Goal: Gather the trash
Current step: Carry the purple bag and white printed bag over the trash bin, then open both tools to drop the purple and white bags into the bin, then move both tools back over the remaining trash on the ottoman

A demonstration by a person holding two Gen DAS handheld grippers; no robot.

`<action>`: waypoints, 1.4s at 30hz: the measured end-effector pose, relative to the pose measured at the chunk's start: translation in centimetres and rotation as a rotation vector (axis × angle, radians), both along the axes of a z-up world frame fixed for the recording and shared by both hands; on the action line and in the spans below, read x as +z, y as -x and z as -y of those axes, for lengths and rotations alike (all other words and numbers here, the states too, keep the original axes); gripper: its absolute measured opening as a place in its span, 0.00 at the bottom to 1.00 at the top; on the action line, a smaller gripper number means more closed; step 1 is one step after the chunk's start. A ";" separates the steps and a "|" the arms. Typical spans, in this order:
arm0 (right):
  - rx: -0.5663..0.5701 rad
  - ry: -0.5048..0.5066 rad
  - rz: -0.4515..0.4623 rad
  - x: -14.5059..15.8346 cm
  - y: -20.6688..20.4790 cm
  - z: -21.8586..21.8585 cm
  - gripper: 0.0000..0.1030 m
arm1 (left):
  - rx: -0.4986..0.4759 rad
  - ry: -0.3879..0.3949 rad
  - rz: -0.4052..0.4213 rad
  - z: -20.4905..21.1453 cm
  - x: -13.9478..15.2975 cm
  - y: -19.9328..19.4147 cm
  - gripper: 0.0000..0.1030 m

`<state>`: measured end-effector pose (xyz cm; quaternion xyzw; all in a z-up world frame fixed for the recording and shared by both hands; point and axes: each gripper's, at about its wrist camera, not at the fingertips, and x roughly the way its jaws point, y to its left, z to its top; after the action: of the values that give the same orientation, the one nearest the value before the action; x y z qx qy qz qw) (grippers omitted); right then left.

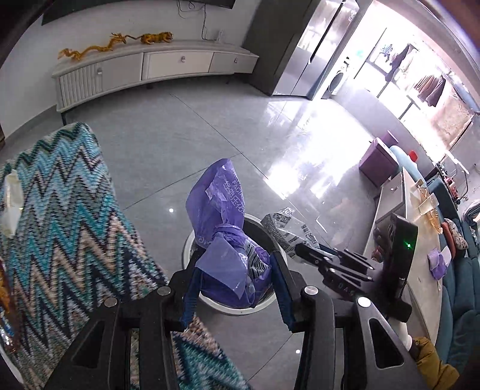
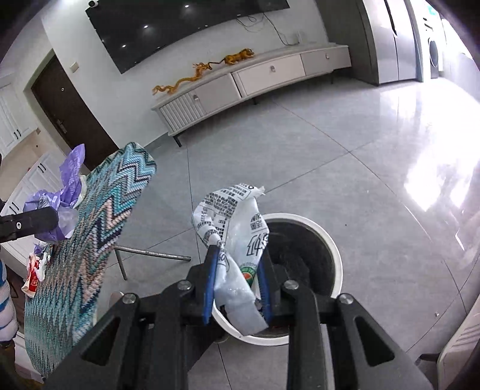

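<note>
Left gripper [image 1: 235, 280]: blue-padded fingers [image 1: 190, 295] clamped on a crumpled purple plastic bag with white print [image 1: 220, 231], pressing its lower bundle from both sides. The bag hangs directly over a round white-rimmed trash bin with a dark inside [image 1: 192, 240] standing on the glossy grey tiled floor [image 1: 210, 120]; whether the bag's bottom touches the rim cannot be told.

Right gripper [image 2: 237, 279]: fingers closed on a crumpled white plastic wrapper with black print and a red-green logo [image 2: 237, 219]. The wrapper stands up above the fingertips and also trails down below them, at the near left edge of the same bin [image 2: 336, 255].

Left wrist view only: the right gripper [image 1: 312, 253] seen from the side, its wrapper [image 1: 282, 225] poking out just beyond the bin's right edge; a long grey table [image 1: 420, 270] at far right with a small purple scrap [image 1: 436, 261] on it; a purple box-shaped stool [image 1: 379, 159] on the floor.

Right wrist view only: the bin's dark interior seen almost whole; the left gripper's purple bag [image 2: 64, 198] at far left behind the zigzag-patterned teal woven cloth [image 2: 90, 240]; a thin metal leg [image 2: 150, 255] under that cloth; a dark wall screen [image 2: 180, 24].

Both views: a low white cabinet [image 1: 144, 69] along the far wall with golden dragon figures [image 1: 114, 42] on top.
</note>
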<state>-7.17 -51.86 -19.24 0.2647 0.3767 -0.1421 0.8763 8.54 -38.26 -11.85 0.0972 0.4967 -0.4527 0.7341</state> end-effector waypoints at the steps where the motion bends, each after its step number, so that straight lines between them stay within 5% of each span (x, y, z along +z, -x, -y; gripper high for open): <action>1: -0.007 -0.011 -0.008 -0.8 -0.1 0.4 0.23 | -0.003 -0.006 -0.008 0.9 -0.6 0.0 0.41; 6: -0.037 -0.054 -0.052 -4.3 -0.9 1.7 0.25 | -0.005 -0.028 -0.024 3.8 -2.7 -0.5 0.41; 10: -0.049 -0.077 -0.074 -6.3 -1.7 2.6 0.26 | 0.008 -0.022 -0.055 5.2 -3.8 -1.2 0.56; 11: -0.052 -0.078 -0.076 -6.7 -1.9 2.6 0.31 | 0.014 -0.019 -0.059 5.4 -3.9 -1.4 0.66; 14: -0.082 -0.078 -0.088 -7.6 -2.2 3.0 0.50 | 0.020 -0.004 -0.069 5.5 -4.0 -1.5 0.69; 20: -0.117 -0.078 -0.086 -7.2 -1.6 3.5 0.53 | 0.017 0.016 -0.049 4.4 -2.8 -1.2 0.69; 31: -0.141 0.046 -0.001 1.7 1.7 1.3 0.53 | 0.051 0.062 0.105 -1.4 3.1 1.4 0.69; 42: -0.010 0.164 0.132 11.9 1.6 -7.6 0.53 | 0.150 0.118 0.214 -14.5 7.4 2.8 0.70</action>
<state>-8.74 -44.21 -7.37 0.2028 0.3038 -0.1591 0.9172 5.70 -23.71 -4.40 0.0640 0.3941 -0.4120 0.8190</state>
